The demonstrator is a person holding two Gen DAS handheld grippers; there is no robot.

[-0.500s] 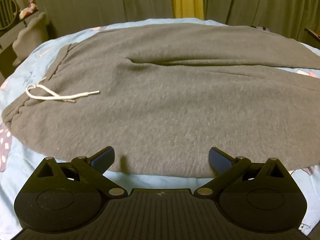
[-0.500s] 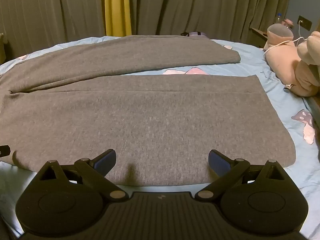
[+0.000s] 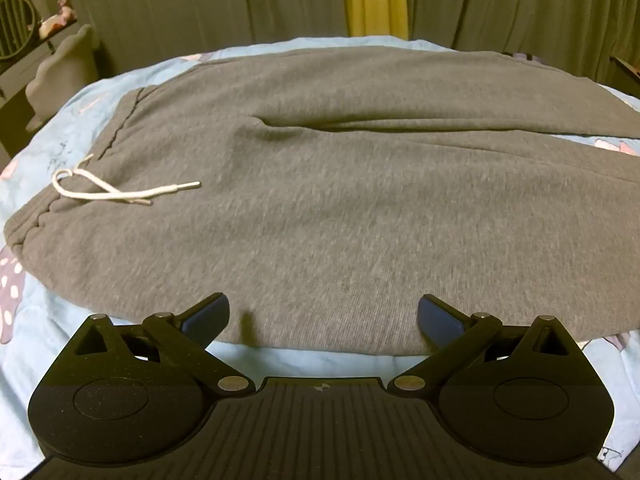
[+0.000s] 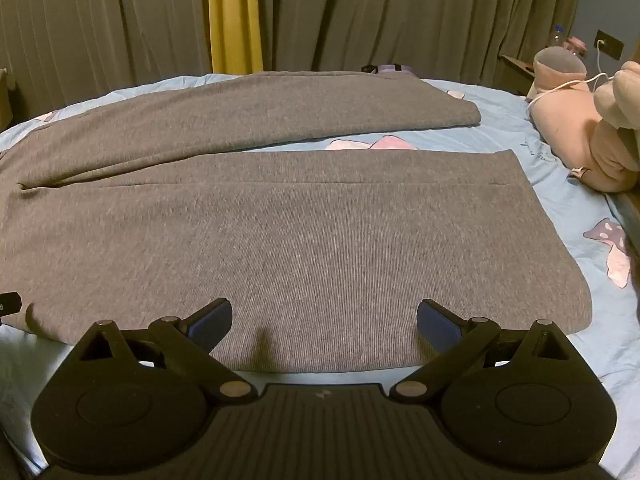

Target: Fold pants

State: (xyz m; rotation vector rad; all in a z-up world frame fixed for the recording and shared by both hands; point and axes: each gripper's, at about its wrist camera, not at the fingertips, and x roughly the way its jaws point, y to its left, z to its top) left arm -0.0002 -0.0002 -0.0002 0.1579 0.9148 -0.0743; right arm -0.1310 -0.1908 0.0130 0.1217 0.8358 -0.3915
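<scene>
Grey sweatpants (image 3: 320, 208) lie flat on a light blue bed sheet (image 3: 280, 358), waistband at the left with a white drawstring (image 3: 116, 194). The right wrist view shows both legs (image 4: 280, 240) spread apart, cuffs to the right. My left gripper (image 3: 323, 320) is open, just above the near edge of the pants by the hip. My right gripper (image 4: 324, 322) is open over the near edge of the near leg. Neither holds anything.
Dark curtains with a yellow strip (image 4: 234, 16) hang behind the bed. Pink plush pillows (image 4: 588, 136) and a white cable lie at the right. A grey cushion (image 3: 64, 68) and a shelf stand at the far left. The sheet (image 4: 612, 248) has mushroom prints.
Both grippers have moved very slightly; the scene is otherwise the same and both stay open.
</scene>
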